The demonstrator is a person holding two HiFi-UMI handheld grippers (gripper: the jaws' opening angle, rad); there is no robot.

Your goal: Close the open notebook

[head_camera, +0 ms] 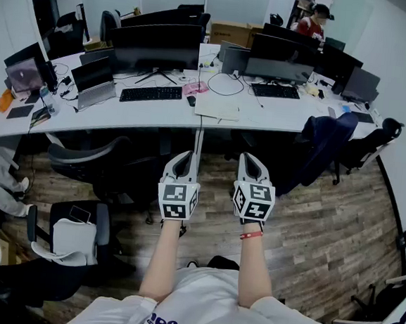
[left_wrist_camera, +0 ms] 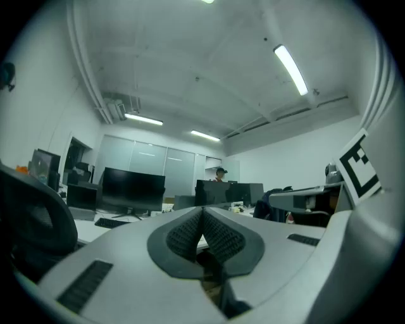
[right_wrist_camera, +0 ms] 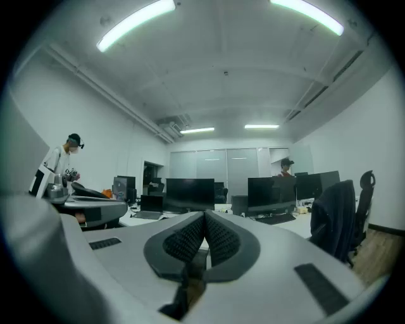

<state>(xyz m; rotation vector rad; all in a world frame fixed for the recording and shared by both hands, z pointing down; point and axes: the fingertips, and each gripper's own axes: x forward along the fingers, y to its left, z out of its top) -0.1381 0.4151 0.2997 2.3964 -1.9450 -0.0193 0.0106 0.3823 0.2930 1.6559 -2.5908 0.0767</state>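
The notebook point(head_camera: 217, 107) lay open and flat on the long white desk point(head_camera: 150, 116), close to the front edge. I think it was put there so that it could be reached from the standing side without leaning over the other things. At 9 o'clock from it was a black keyboard point(head_camera: 151, 93), with a dark mouse point(head_camera: 191, 100) between the two. At 11 o'clock stood a wide monitor point(head_camera: 156, 46). Nothing rested on its pages, as far as I could tell.

At 6 o'clock from the notebook, well apart from it and over the wooden floor point(head_camera: 324, 225), the person held both tools side by side. An office chair point(head_camera: 104, 163) stood at 9 o'clock from them, under the desk edge. The left gripper point(head_camera: 183, 157) and the right gripper point(head_camera: 250, 159) both pointed level toward the desk, not down at it. In my judgement this was a waiting posture. The approach to the notebook had not begun, so there was no reason yet to tilt or open anything.

In its own view the left gripper point(left_wrist_camera: 202, 218) had the ribbed pads pressed together at the tips, with nothing between them. The right gripper point(right_wrist_camera: 204, 221) looked the same, pressed together and empty. Neither one touched the notebook or the desk.
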